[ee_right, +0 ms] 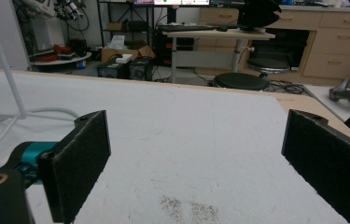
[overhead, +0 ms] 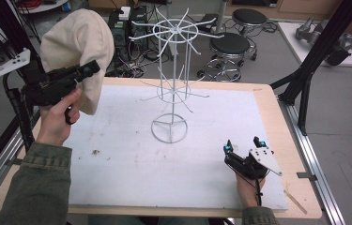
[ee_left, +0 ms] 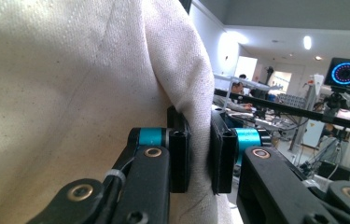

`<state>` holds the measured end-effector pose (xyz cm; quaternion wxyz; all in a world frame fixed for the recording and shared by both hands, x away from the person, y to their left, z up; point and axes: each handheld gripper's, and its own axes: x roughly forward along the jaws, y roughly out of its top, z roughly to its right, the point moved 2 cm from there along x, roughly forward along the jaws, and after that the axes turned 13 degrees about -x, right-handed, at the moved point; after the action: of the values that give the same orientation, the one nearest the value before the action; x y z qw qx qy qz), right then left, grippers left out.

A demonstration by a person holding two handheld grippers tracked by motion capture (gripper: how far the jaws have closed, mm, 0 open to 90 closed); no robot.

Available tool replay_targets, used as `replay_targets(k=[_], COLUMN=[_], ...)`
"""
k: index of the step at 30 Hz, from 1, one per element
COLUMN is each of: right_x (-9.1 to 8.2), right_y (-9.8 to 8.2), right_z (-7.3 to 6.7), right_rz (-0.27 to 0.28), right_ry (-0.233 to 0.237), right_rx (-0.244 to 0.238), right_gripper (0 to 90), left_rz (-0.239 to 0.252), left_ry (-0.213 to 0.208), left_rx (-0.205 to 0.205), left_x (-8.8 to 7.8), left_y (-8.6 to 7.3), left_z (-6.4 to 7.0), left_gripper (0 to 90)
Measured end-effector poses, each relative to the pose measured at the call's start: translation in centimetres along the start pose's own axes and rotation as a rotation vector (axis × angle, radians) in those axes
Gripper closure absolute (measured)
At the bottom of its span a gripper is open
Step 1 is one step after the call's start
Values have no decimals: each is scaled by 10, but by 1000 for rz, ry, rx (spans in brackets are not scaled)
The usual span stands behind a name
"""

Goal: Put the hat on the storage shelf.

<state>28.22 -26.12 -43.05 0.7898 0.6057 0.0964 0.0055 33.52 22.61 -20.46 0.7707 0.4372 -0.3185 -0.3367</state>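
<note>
Covering most of the wooden table [overhead: 284, 126], white mat [overhead: 131, 173]. Standing near its far middle, white wire rack [overhead: 173, 79], upright. Hanging in the air at the left, above the mat's edge, cream cloth hat [overhead: 77, 44], pinched at a fold by left gripper [ee_left: 199, 154], pads clamped on fabric. Resting low at the right on the mat, right gripper [overhead: 242, 145], spread wide, holding nothing.

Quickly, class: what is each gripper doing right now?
Left gripper: closed on the cream cloth hat.
Right gripper: open, holding nothing.
</note>
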Motion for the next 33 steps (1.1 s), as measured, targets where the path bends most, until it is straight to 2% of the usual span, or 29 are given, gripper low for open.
replay_targets(k=[8,15,23,29,33], right_x=[0,0,0,0,1], right_y=[0,0,0,0,0], right_z=[0,0,-1,-2,-2], right_rz=[-2,0,5,1,0], right_ry=[7,8,16,21,22], right_rx=[4,3,4,2,4], right_gripper=[69,69,69,69,69], left_rz=[-13,-12,-48,-70,-98], left_ry=[-11,-46,-84,-128,-127], left_rx=[2,5,45,34,44], left_x=[9,20,45,66,80], left_y=[10,22,32,32,33], left_z=[5,16,31,33,34], left_gripper=[801,801,800,800,796])
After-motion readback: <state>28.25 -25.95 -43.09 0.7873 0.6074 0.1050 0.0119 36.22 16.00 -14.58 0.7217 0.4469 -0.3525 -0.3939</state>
